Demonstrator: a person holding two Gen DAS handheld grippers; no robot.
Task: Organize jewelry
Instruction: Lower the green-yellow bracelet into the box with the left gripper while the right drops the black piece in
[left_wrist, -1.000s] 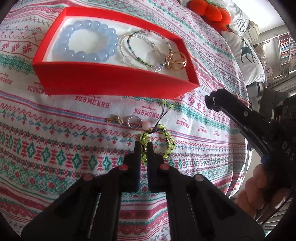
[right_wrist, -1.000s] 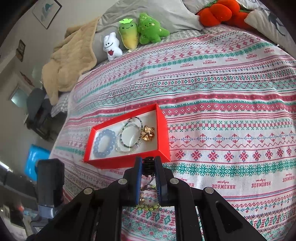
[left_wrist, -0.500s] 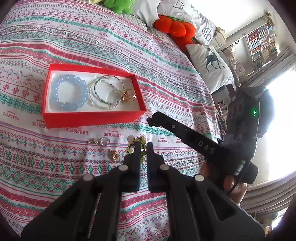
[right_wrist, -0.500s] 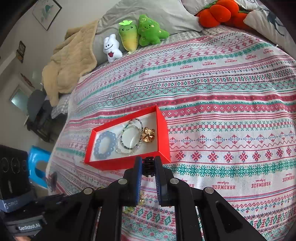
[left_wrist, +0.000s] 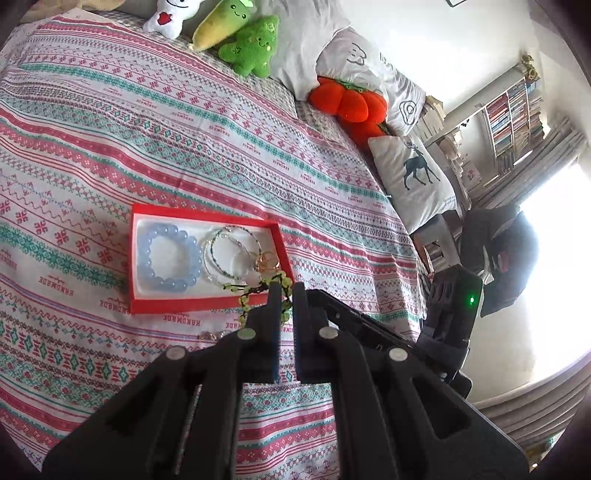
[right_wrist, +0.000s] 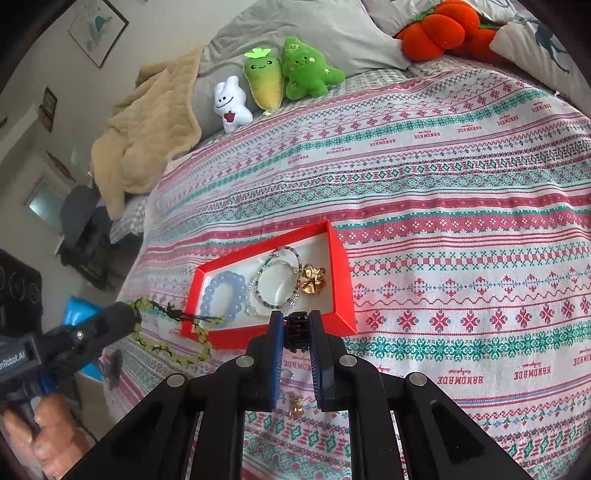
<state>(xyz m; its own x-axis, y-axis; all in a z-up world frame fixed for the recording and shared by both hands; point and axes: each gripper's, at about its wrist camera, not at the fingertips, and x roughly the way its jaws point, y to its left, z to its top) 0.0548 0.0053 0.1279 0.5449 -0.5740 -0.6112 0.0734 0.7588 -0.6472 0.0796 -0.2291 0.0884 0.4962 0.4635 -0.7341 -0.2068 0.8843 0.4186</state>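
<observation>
A red box (left_wrist: 207, 306) (right_wrist: 341, 280) lies on the patterned bedspread. It holds a blue bead bracelet (left_wrist: 168, 256) (right_wrist: 223, 293), thin beaded bracelets (left_wrist: 229, 258) (right_wrist: 275, 286) and a gold piece (right_wrist: 313, 278). My left gripper (left_wrist: 284, 291) (right_wrist: 127, 314) is shut on a green bead bracelet (left_wrist: 255, 291) (right_wrist: 173, 343) and holds it in the air near the box's front edge. My right gripper (right_wrist: 295, 321) is shut on a small black hair clip (right_wrist: 295, 332) just in front of the box. A gold charm (right_wrist: 295, 406) and a small ring (right_wrist: 286, 374) lie on the bedspread below it.
Plush toys (right_wrist: 280, 77), an orange plush (right_wrist: 436, 29), pillows (left_wrist: 417, 177) and a beige blanket (right_wrist: 147, 125) sit at the head of the bed. The bed edge drops off at the left of the right wrist view. A bookshelf (left_wrist: 513, 114) stands beyond the bed.
My left gripper has lifted the green bead bracelet off the bedspread and risen high, toward the box. The right gripper has hardly moved and still holds the clip.
</observation>
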